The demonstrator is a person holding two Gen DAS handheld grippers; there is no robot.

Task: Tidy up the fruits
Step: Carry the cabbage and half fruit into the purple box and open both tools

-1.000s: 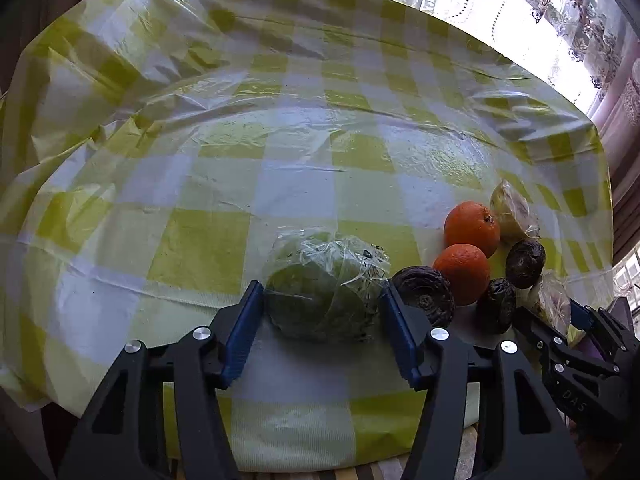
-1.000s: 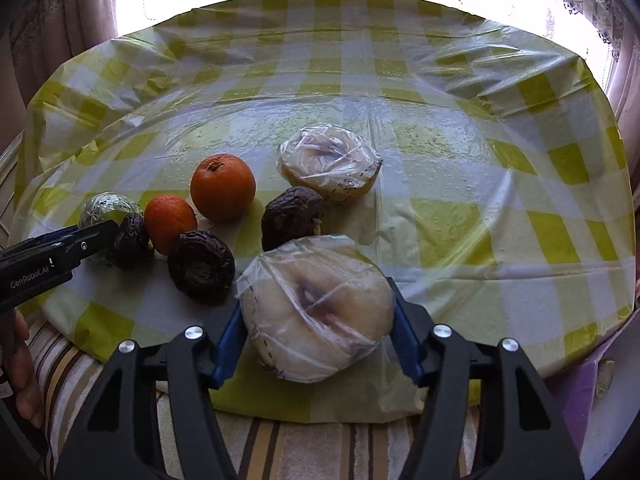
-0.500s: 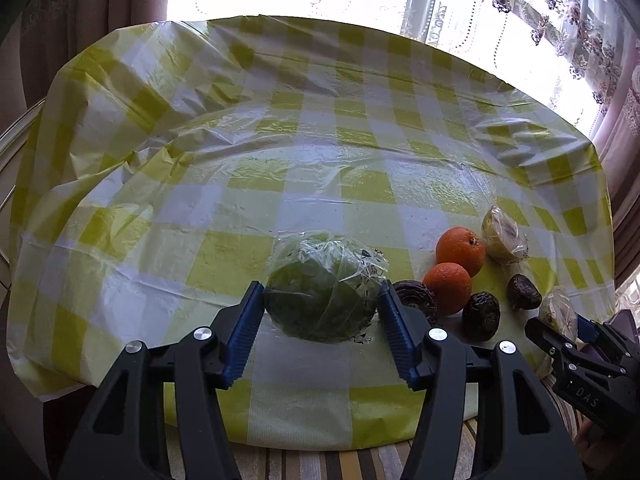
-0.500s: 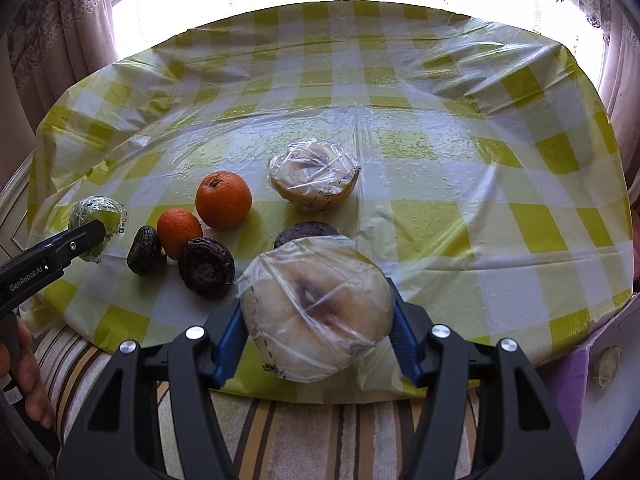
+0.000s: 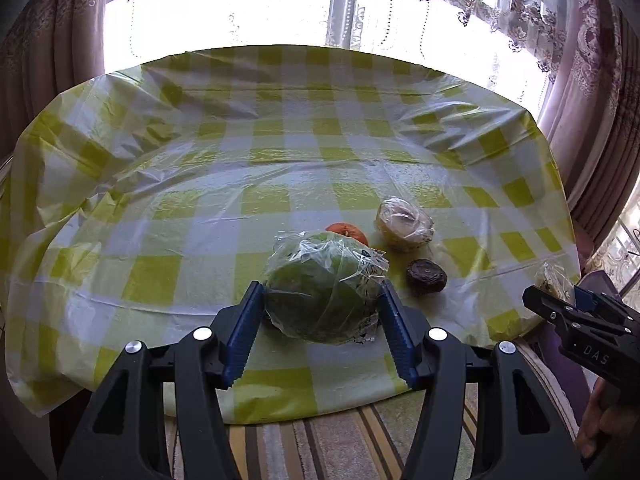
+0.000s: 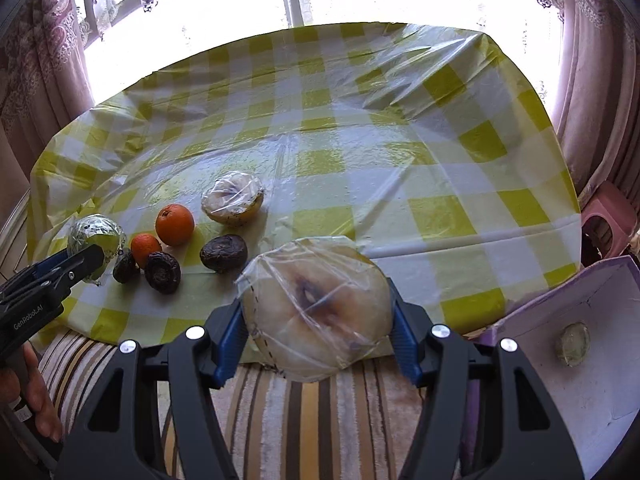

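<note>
Gripping wrapped fruit in both grippers (image 5: 322,322) (image 6: 316,330), five loose pieces (image 6: 175,225) remain, one seemingly boxed (image 6: 573,343) already.

Yellow-and-white checked tablecloth (image 6: 440,208), orange mandarins (image 6: 175,225), dark brown wrinkled fruits (image 6: 223,253), blue-padded black tongs (image 6: 316,322).

- checked yellow-white tablecloth (image 5: 256,200) under clear plastic
- lace curtains (image 6: 600,80) and window (image 5: 280,12) behind tablecloth
- striped rug (image 6: 312,420) below tablecloth's near edge
- pink stool (image 6: 608,216) right of tablecloth
</note>
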